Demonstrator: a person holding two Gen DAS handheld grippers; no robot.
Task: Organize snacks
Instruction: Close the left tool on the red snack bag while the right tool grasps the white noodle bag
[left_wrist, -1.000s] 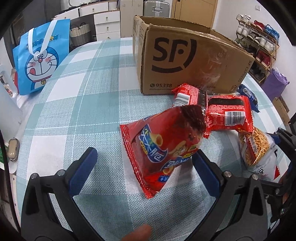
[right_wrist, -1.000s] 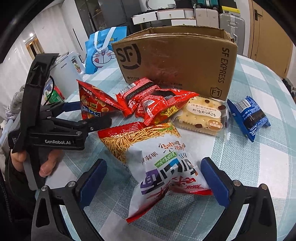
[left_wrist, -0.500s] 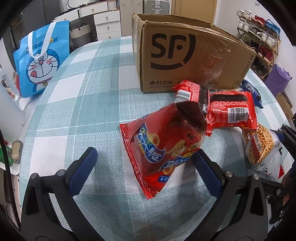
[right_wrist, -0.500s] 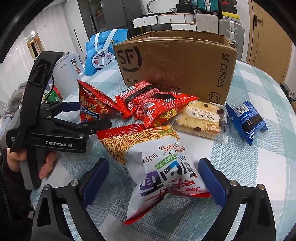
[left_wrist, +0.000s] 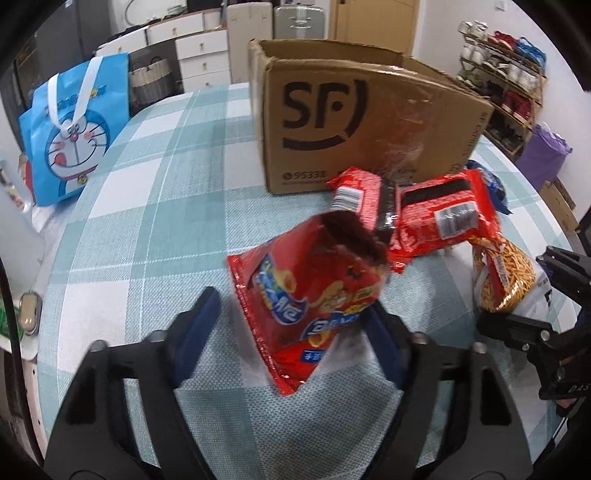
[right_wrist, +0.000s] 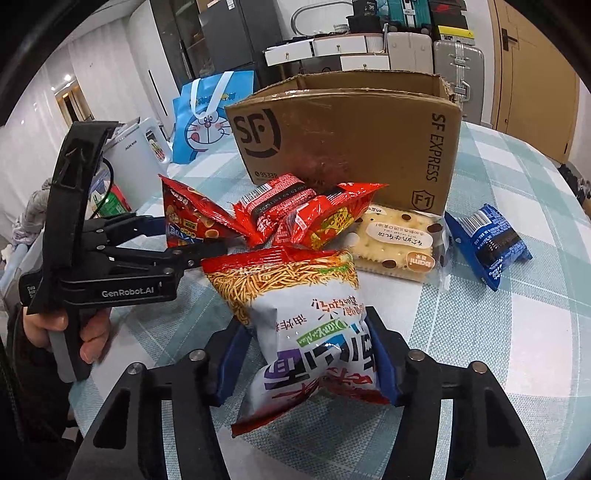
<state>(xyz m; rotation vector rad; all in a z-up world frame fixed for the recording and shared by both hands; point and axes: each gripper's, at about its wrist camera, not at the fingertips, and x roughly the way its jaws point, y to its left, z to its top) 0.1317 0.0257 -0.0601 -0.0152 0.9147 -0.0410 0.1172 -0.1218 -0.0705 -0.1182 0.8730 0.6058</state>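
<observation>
You're closing both claws right now: the right claw (right_wrist: 306, 358) is pinching the noodle bag (right_wrist: 310, 325), while the left claw (left_wrist: 291, 332) has been narrowing around the red chip bag (left_wrist: 310, 295) on the tabletop (left_wrist: 155, 206), one pad not touching. Next I'd guess you're lifting both into the box (right_wrist: 354, 136).

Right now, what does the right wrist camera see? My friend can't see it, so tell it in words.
The right tool has just been closing on a white noodle bag, blue pads at both its sides. Behind lie red snack packs, a cracker pack, a blue pack and an open box.
</observation>
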